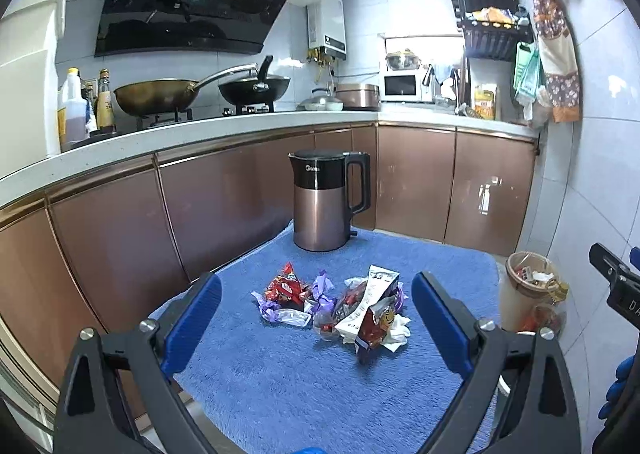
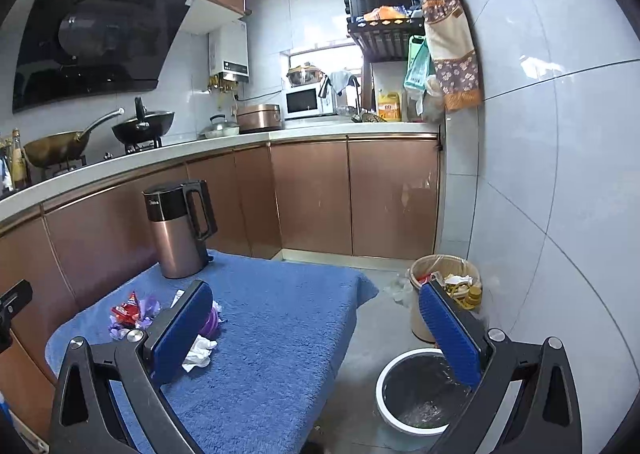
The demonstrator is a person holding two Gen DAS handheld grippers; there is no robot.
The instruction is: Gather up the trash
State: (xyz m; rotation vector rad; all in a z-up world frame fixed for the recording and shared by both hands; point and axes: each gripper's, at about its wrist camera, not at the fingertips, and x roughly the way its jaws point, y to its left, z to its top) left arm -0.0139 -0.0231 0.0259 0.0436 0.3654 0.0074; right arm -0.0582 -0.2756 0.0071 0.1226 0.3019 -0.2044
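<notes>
A pile of trash (image 1: 340,306) lies on the blue towel-covered table (image 1: 280,382): red snack wrappers (image 1: 286,288), purple wrappers (image 1: 320,294), a white packet (image 1: 372,294) and crumpled tissue (image 1: 396,332). My left gripper (image 1: 316,326) is open and empty, its jaws either side of the pile, just short of it. My right gripper (image 2: 316,334) is open and empty over the table's right edge; the pile (image 2: 132,314) lies partly behind its left finger (image 2: 180,334). A white-rimmed bin with a black liner (image 2: 420,394) stands on the floor below the right finger.
A copper and black kettle (image 1: 324,202) stands at the table's far edge. A tan bin full of rubbish (image 2: 444,286) stands by the tiled wall. Brown cabinets and a counter with woks and a microwave run behind.
</notes>
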